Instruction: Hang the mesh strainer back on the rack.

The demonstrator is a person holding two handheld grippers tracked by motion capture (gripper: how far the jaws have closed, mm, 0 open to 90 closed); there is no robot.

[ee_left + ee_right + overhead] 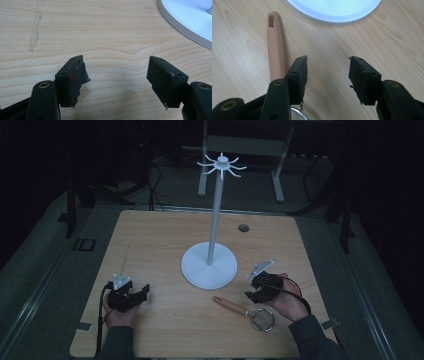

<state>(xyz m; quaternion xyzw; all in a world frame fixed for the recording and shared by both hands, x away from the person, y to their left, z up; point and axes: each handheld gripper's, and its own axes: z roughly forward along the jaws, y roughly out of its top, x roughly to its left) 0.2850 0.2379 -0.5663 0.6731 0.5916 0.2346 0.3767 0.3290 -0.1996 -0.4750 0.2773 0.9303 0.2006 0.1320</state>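
Jaws of both grippers stand apart with nothing between them. On the left gripper [117, 82], its own view shows two black jaws spread wide over bare wood, the pads ragged at their edges. On the right gripper [327, 80], its own view shows two jaws parted about as wide, again with only wood in the gap; the left one of the pair lies just over the near end of the strainer's wooden handle, and whether it touches the handle I cannot tell.

One strainer [248, 312] lies flat on the table [150, 240] at the near right, just left of the right gripper [261, 290]. Its one handle [275, 47] points far and left toward the stand, with one slot hole at its tip; its one round mesh bowl [263, 320] sits nearest the person, below the right hand [287, 302].

One white stand [209, 265] rests at the middle of the table: one round base, one upright pole and one ring of short hooks at the top. The base edge shows at the far right of the left gripper view and at the far edge of the right gripper view.

One left hand [120, 312] holds its gripper [129, 296] at the near left, well apart from the strainer. One small dark hole [243, 227] sits in the table's far right part.
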